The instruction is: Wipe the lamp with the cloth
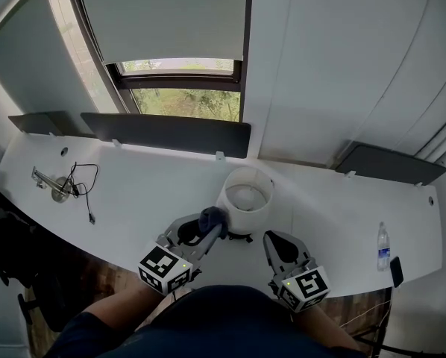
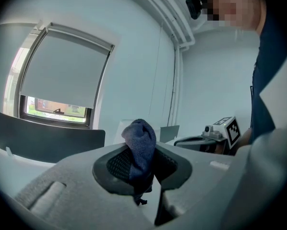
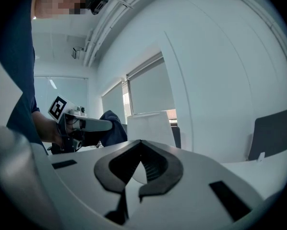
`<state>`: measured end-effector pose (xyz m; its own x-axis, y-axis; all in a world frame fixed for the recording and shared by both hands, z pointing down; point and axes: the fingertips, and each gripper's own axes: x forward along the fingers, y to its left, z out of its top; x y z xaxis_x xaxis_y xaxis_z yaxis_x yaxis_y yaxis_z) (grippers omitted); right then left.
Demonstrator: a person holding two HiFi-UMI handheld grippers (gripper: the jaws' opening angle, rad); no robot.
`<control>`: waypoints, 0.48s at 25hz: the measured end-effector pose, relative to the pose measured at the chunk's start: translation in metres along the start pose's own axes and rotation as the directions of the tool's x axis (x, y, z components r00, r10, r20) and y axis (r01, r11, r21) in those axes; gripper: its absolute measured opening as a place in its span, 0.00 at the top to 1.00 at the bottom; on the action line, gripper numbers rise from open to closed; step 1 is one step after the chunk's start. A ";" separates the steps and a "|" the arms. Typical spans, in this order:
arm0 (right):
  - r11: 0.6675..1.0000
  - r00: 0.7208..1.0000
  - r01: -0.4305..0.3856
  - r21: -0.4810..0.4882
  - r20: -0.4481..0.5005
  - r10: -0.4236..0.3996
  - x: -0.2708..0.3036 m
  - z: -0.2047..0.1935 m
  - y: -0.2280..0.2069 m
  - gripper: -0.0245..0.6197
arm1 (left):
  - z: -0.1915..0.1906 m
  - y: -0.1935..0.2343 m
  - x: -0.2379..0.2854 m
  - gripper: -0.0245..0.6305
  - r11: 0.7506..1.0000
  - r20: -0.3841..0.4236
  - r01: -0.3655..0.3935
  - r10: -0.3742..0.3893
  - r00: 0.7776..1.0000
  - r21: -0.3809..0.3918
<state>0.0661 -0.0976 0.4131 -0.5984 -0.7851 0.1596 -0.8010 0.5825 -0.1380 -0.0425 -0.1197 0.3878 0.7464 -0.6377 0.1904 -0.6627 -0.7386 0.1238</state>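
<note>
A white lamp (image 1: 245,198) with a drum shade stands on the white desk (image 1: 133,200) near its front edge, and its shade (image 3: 150,128) also shows in the right gripper view. My left gripper (image 1: 208,227) is shut on a dark blue cloth (image 1: 212,218), and the bunched cloth sits against the shade's left side. In the left gripper view the cloth (image 2: 139,147) sticks up between the jaws of the left gripper (image 2: 142,169). My right gripper (image 1: 273,237) is just right of the lamp's base, shut with nothing in it (image 3: 141,143).
A small water bottle (image 1: 383,246) and a black phone (image 1: 397,271) lie at the desk's right end. A metal fitting with a black cable (image 1: 63,187) lies at the far left. Dark panels (image 1: 167,131) line the desk's back edge below a window.
</note>
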 end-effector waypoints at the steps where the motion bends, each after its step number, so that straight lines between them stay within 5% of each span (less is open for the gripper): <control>1: 1.000 1.000 -0.008 0.000 -0.005 0.008 0.000 -0.002 0.003 0.95 | -0.001 -0.003 -0.001 0.83 1.000 0.001 0.001 -0.001 1.000 -0.001; 12: 0.995 0.995 -0.094 -0.028 -0.025 0.094 0.004 -0.006 0.034 0.95 | -0.010 -0.033 -0.007 0.83 1.000 0.023 0.020 -0.020 1.000 -0.022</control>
<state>0.0364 -0.0798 0.4146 -0.6711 -0.7215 0.1705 -0.7410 0.6598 -0.1246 -0.0264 -0.0883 0.3925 0.7605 -0.6280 0.1652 -0.6487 -0.7463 0.1494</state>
